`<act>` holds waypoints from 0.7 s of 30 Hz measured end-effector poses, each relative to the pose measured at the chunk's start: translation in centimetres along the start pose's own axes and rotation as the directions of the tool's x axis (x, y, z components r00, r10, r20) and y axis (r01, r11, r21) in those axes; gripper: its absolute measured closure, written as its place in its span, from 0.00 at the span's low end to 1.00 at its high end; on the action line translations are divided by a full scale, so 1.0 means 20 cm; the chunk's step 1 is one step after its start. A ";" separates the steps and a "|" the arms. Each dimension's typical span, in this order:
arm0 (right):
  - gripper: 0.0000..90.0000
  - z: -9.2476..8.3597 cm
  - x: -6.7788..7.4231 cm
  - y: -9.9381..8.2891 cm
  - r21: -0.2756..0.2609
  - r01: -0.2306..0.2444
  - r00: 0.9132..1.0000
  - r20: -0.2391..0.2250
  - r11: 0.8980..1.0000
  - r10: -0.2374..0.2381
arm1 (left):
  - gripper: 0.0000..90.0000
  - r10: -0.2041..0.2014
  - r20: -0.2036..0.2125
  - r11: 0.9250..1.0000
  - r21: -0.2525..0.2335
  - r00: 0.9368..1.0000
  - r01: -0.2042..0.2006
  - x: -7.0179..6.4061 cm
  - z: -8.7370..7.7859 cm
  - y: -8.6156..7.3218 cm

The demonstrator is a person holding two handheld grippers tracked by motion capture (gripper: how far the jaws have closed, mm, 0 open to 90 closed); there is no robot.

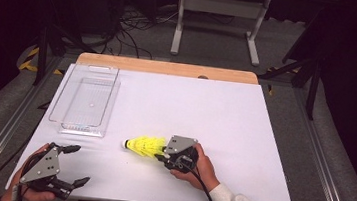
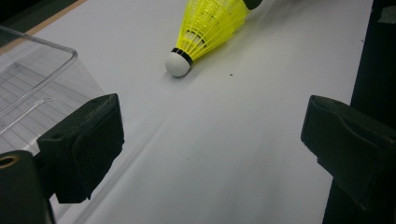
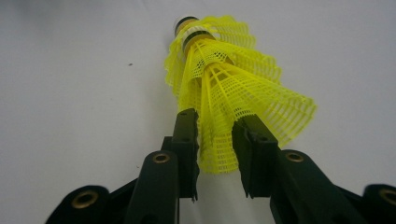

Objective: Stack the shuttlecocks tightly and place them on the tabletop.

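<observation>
A nested stack of yellow plastic shuttlecocks (image 1: 144, 145) lies on the white tabletop (image 1: 190, 112), its white cork (image 2: 177, 64) pointing left and resting on the surface. My right gripper (image 1: 161, 155) is at the wide end. Its jaws straddle the rim of the mesh skirt (image 3: 217, 140), slightly apart, and the mesh between them looks uncrushed. My left gripper (image 1: 79, 164) is near the front left corner of the table, its jaws wide open and empty. In the left gripper view the cork lies some way ahead of my left gripper (image 2: 210, 149).
A clear plastic tray (image 1: 86, 101) lies empty at the back left of the table, and its corner (image 2: 28, 79) rises just beyond my left jaw. A wooden strip (image 1: 167, 68) runs along the far edge. Cables and a frame stand on the floor beyond.
</observation>
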State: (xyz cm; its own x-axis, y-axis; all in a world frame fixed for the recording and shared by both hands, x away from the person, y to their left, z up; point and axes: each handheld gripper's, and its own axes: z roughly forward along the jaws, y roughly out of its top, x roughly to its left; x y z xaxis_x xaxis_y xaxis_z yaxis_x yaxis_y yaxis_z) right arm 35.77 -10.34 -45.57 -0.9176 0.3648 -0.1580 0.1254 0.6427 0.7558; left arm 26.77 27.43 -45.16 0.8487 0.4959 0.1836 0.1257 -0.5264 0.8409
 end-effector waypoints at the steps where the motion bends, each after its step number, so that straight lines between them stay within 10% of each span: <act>1: 0.79 -0.01 0.00 0.00 -0.004 -0.003 1.000 0.000 1.000 0.003 | 0.08 0.000 -0.001 1.000 -0.001 1.000 0.000 0.00 0.00 0.00; 21: 0.73 -0.06 0.01 0.02 -0.028 0.001 1.000 0.020 1.000 0.000 | 0.08 0.000 -0.001 1.000 -0.001 1.000 0.000 0.00 0.00 0.00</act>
State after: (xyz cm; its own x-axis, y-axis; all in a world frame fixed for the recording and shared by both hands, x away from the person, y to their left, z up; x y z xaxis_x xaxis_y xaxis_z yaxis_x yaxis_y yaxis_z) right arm 35.14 -10.86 -44.60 -0.9101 0.3778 -0.1705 0.1140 0.6236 0.7734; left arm 26.74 27.40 -45.14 0.8485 0.4963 0.1840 0.1251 -0.5258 0.8414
